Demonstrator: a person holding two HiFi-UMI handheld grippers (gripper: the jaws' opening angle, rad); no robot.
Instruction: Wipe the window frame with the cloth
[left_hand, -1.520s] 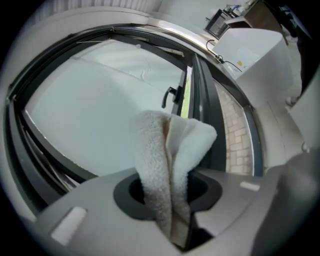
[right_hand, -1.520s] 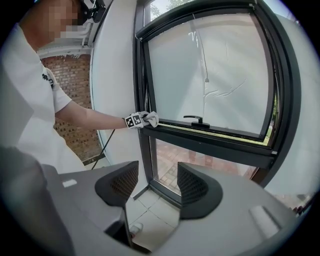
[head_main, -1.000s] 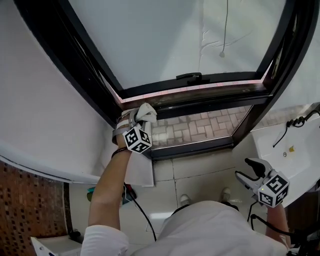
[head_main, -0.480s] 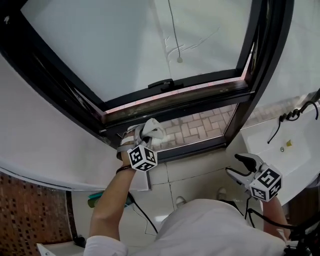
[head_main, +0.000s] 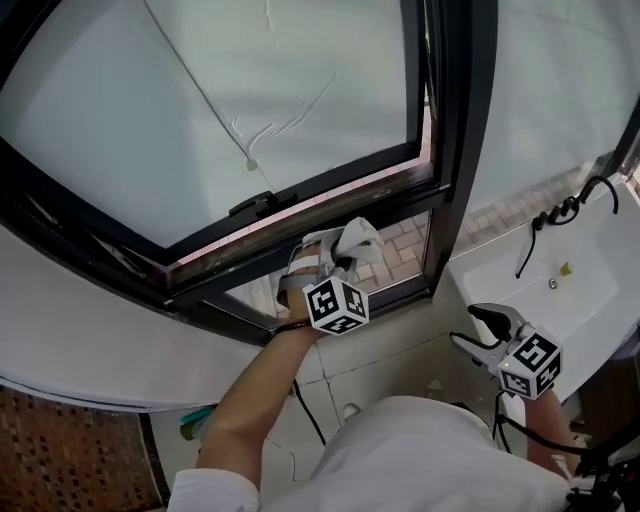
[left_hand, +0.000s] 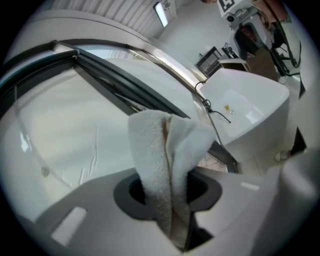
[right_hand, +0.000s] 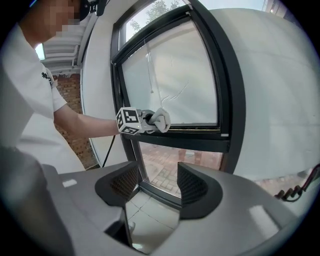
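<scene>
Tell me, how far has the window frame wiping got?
Done: the cloth is clamped in the left gripper. In hand: it is pressed against the frame's horizontal crossbar, near the upright post. Left: the post and the rest of the frame; no clean streak shows how much is wiped. The right gripper hangs open, empty.

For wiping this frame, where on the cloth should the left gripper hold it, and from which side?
Probably by its gathered end, coming from the room side. The cloth is folded double; the left gripper has its jaws shut on the folds, so the thick free end sticks out past them toward the window frame.
</scene>
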